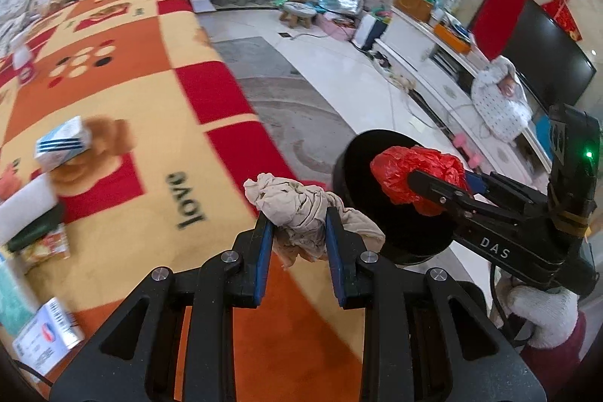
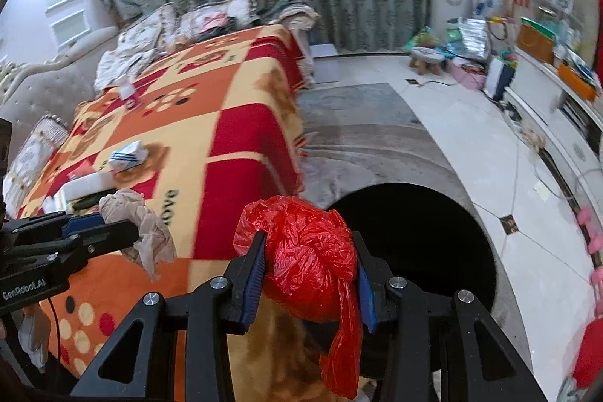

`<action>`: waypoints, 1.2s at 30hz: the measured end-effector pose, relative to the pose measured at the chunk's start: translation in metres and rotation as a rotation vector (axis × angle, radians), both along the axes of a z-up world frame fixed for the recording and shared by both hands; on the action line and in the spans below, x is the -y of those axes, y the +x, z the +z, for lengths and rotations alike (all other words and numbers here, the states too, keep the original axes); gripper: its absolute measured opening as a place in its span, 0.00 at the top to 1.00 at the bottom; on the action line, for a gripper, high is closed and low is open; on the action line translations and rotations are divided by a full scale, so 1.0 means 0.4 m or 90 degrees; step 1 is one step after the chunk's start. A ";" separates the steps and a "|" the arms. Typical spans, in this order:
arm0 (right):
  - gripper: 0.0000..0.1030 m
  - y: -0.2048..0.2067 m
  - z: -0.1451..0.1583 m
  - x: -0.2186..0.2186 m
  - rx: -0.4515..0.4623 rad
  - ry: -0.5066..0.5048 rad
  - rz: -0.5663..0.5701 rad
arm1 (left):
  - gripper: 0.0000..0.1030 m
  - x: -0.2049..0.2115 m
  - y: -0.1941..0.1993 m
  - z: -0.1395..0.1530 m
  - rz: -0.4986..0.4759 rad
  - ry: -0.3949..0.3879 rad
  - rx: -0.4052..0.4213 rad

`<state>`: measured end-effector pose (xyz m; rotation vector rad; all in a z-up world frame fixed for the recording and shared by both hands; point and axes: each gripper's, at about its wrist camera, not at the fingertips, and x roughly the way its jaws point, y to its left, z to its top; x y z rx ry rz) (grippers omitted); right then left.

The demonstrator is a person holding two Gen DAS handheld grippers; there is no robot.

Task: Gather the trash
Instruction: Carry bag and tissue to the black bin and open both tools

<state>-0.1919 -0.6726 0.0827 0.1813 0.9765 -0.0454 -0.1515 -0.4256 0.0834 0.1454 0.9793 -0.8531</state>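
From the left wrist camera, the left gripper (image 1: pixel 297 243) has its fingers (image 1: pixel 264 251) pinched narrow on a crumpled beige paper wad (image 1: pixel 301 210), which bulges above and beyond the tips. Just past the wad to the right stands the black bin (image 1: pixel 354 153), and the right gripper (image 1: pixel 433 191) holds a red plastic bag (image 1: pixel 414 172) over its mouth. The wad sits over the blanket's edge, not over the bin; let go here, I judge it would fall on the blanket (image 1: pixel 132 100) or the floor. A loose paper tail hangs beside the right finger and could snag.

From the right wrist camera, the right gripper (image 2: pixel 309 274) clamps the red plastic bag (image 2: pixel 309 251) between both fingers, the bin's opening (image 2: pixel 414 251) just beyond and right. A long flap dangles below; it may cling to a pad on release. The left gripper (image 2: pixel 113 228) is at left.

The checked blanket seems to cover a bed or sofa, still bearing a small carton (image 2: pixel 128 153); pale tiled floor (image 2: pixel 452 123), green curtains behind.
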 end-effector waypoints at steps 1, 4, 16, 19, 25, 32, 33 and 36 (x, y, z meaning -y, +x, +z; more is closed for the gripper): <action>0.61 0.001 -0.004 0.013 -0.003 0.000 -0.007 | 0.76 0.018 -0.002 -0.004 -0.007 0.000 -0.004; 0.61 -0.002 -0.013 0.046 -0.008 -0.004 -0.022 | 0.76 0.061 -0.006 -0.012 -0.025 0.000 -0.011; 0.61 -0.013 -0.032 0.142 -0.018 -0.011 -0.073 | 0.74 0.182 -0.035 -0.035 -0.092 -0.015 -0.029; 0.61 -0.016 -0.032 0.156 -0.017 -0.013 -0.082 | 0.68 0.196 -0.036 -0.040 -0.101 -0.020 -0.027; 0.55 -0.018 -0.032 0.177 -0.012 -0.010 -0.095 | 0.46 0.192 -0.019 -0.043 -0.099 -0.048 -0.043; 0.53 -0.018 -0.031 0.170 -0.013 -0.004 -0.093 | 0.46 0.166 -0.010 -0.042 -0.078 -0.039 -0.046; 0.52 -0.017 -0.032 0.166 -0.014 -0.005 -0.092 | 0.46 0.162 -0.010 -0.040 -0.075 -0.037 -0.045; 0.51 -0.015 -0.037 0.149 -0.017 0.000 -0.086 | 0.46 0.135 -0.007 -0.039 -0.055 -0.022 -0.030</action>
